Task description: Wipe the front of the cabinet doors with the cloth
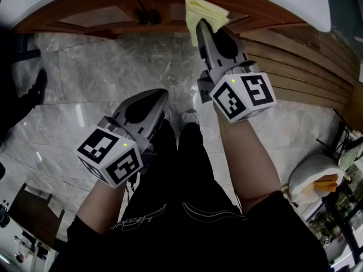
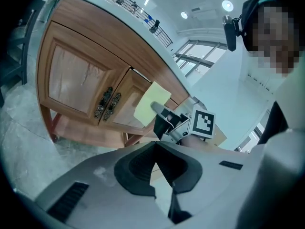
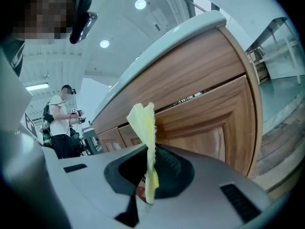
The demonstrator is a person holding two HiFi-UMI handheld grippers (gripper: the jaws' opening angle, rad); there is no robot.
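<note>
**Cloth held by a thin fold, close to the cabinet**

The yellow cloth (image 1: 203, 13) stands up as a narrow fold in the right gripper (image 1: 202, 27), whose fingers pinch its lower edge. Most of it sticks out past the tips, just in front of the cabinet doors (image 2: 71, 80) and beside their dark handles (image 2: 107, 104). Whether it touches the wood cannot be told. Dragged across a panel, so slim a hold may let it slip out or snag on the handles. The left gripper (image 1: 159, 98), back from the cabinet, has its fingers pressed together on nothing.
</note>
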